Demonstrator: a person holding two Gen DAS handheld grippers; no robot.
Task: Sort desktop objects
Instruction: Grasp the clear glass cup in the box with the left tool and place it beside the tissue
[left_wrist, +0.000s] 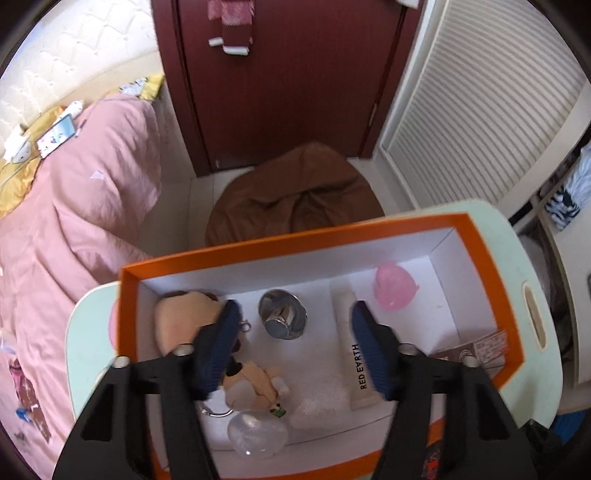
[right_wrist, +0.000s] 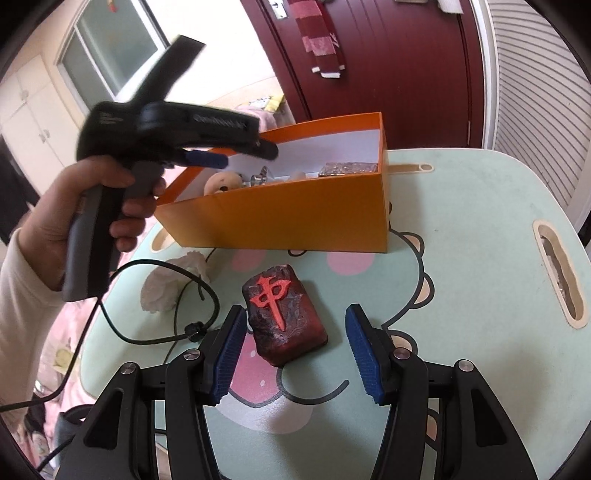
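While the left tool (left_wrist: 291, 347) hangs over the orange box (left_wrist: 258, 245), released and empty above a steel cup (left_wrist: 282, 314) and a plush toy (left_wrist: 181, 317), the right tool (right_wrist: 295, 354), also released, straddles the red mahjong block (right_wrist: 284, 314) on the table (right_wrist: 480, 229) in front of that box.

The surface (right_wrist: 461, 206) is a mint-green top printed with a cartoon bear face, with slot-shaped handle cut-outs near its edges. An orange box (right_wrist: 280, 218) stands on it toward the far side. Nearer, a dark red mahjong-style block (right_wrist: 286, 317) with a raised red character lies flat. To its left lie a white crumpled lump (right_wrist: 166, 291) and a black cord (right_wrist: 162, 266).
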